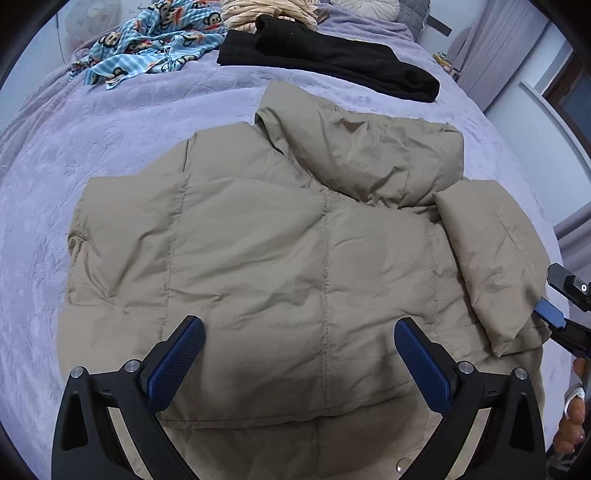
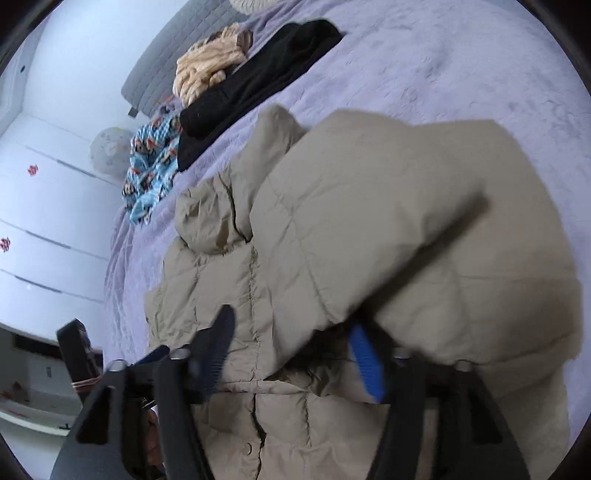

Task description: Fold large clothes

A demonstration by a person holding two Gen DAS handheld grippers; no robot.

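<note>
A beige puffer jacket [image 1: 280,240] lies spread on the lilac bed cover, hood toward the far side. My left gripper [image 1: 299,332] hovers open over its lower body, holding nothing. My right gripper [image 1: 550,314] shows at the right edge of the left wrist view, by the jacket's folded sleeve [image 1: 491,258]. In the right wrist view the right gripper [image 2: 291,339] has its jaws apart, and the sleeve [image 2: 424,236] drapes over the blue pad [image 2: 365,362] of the right finger. The view is blurred, and no grip on the sleeve shows.
A folded black garment [image 1: 332,62], a blue monkey-print garment [image 1: 151,48] and a cream knit [image 1: 266,13] lie at the far side of the bed [image 1: 110,129]. White walls and a grey headboard [image 2: 166,74] lie beyond.
</note>
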